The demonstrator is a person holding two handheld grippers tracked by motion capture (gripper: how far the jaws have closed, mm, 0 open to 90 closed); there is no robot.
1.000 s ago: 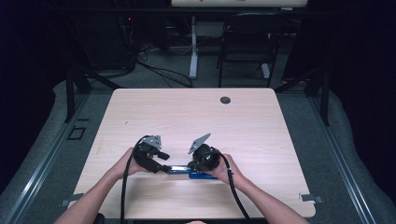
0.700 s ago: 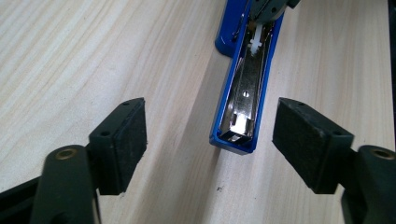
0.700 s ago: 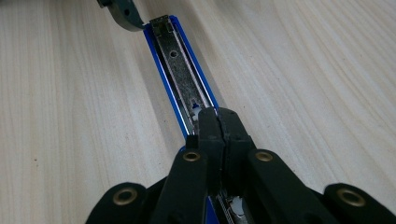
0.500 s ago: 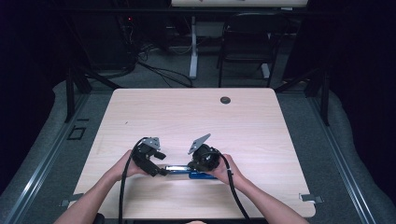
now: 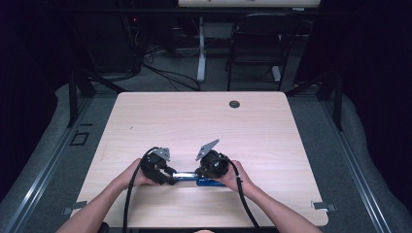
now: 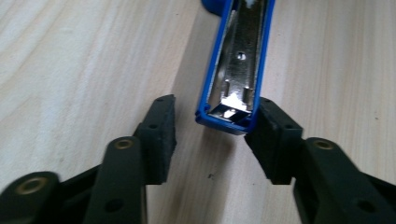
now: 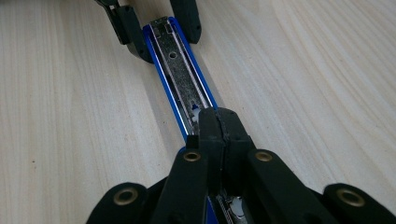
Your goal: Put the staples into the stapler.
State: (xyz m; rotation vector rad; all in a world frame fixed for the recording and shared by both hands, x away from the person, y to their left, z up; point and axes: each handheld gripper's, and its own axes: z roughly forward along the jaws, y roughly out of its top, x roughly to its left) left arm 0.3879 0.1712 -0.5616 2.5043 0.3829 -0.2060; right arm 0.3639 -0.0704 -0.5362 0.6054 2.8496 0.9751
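High view: stapler (image 5: pixel 187 176), blue, opened out flat near the front edge of the table (image 5: pixel 194 121), lying between the two grippers.
Left gripper (image 6: pixel 212 135): jaws have just been closing; part-open, astride the stapler's front tip; one pad (image 6: pixel 275 140) touches its side, the other stands clear.
Right gripper (image 7: pixel 218 128): jaws closed together above the stapler's rear end; whether they pinch anything, can't tell.

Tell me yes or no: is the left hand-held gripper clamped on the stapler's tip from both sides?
No: one pad touches the stapler, the other pad stands apart.
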